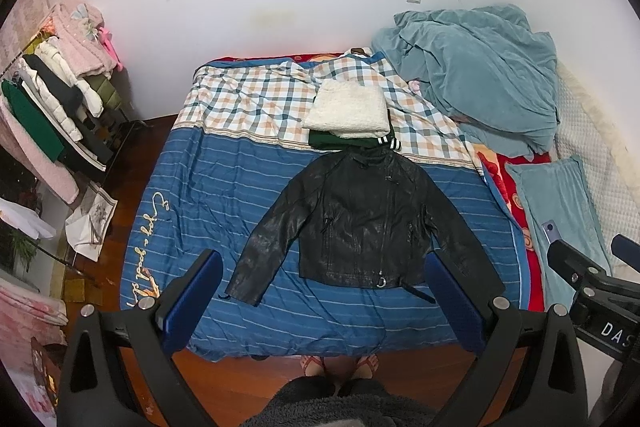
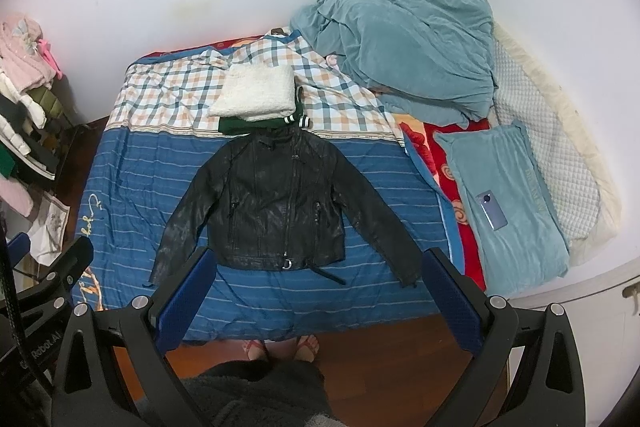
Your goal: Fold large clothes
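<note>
The jacket lies flat and face up on the bed, mid-width, hem toward the near edge, both sleeves spread, not yet folded. Just behind its collar, a stack of folded clothes suggests earlier pieces are done. Left gripper and right gripper hang above the near edge, fingers wide, holding nothing. All the jacket's folds remain.

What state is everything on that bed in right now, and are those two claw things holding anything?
Black jacket: spread flat, unfolded, sleeves out.
White garment: folded, stacked on the green garment.
Blue blanket: crumpled heap.
Phone: lying on the pillow.
Left gripper: open, empty.
Right gripper: open, empty.
</note>
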{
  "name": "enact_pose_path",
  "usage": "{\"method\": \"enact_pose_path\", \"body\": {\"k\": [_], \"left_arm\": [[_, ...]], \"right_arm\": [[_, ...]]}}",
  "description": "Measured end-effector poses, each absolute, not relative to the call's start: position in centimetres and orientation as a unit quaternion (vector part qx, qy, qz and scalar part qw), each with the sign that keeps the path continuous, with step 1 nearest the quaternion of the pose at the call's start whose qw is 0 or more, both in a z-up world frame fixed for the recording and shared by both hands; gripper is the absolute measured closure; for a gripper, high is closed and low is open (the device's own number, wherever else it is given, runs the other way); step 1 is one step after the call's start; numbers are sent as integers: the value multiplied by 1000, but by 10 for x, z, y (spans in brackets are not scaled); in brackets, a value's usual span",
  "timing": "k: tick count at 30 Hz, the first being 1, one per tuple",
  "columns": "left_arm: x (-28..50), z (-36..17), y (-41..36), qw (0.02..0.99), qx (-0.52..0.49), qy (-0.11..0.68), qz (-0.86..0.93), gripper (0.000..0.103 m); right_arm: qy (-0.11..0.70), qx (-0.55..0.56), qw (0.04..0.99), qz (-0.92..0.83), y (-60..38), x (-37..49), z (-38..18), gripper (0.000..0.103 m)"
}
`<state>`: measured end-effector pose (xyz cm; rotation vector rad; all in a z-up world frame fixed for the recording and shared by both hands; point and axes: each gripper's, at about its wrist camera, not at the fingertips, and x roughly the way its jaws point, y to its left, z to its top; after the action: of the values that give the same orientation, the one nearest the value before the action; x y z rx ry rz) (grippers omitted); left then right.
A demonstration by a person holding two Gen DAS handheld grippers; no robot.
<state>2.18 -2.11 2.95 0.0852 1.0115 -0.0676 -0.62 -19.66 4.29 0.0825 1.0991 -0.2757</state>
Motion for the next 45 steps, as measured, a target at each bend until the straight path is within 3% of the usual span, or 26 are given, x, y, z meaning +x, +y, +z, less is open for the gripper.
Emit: {"method": "enact_pose_path", "body": {"k": [7,14,16,18,20,29,34,38,41,45], "left_arm": [[50,6,0,901,45,430,-4,0],[96,-79,6,902,76,425,4,0],[111,-110,4,892,74,447,4,0],[127,-145,-1,879,73,471,13,0],[141,-179,-11,867,76,491,18,0],[192,-344,-62,806,141,570,75,0],[219,-445,-85,768,164,612,94,0],[232,-490,-97,756,186,619,100,0],[242,-504,-104,756,182,620,100,0],[252,-515,-110,769,162,611,94,0]], "right_arm": [[503,90,849,-134,-203,2,15,0],[498,216,820,-182,-255,16,-79,0],[503,239,802,-216,-280,17,-122,9],[509,264,785,-235,-299,14,-161,34],[518,315,754,-252,-331,11,-212,40],[495,535,615,-301,-468,-24,-460,39],[425,652,529,-337,-519,-58,-605,39],[338,712,506,-351,-544,-60,-659,39],[303,684,541,-384,-561,-53,-644,82],[277,623,614,-398,-579,-34,-603,87]]}}
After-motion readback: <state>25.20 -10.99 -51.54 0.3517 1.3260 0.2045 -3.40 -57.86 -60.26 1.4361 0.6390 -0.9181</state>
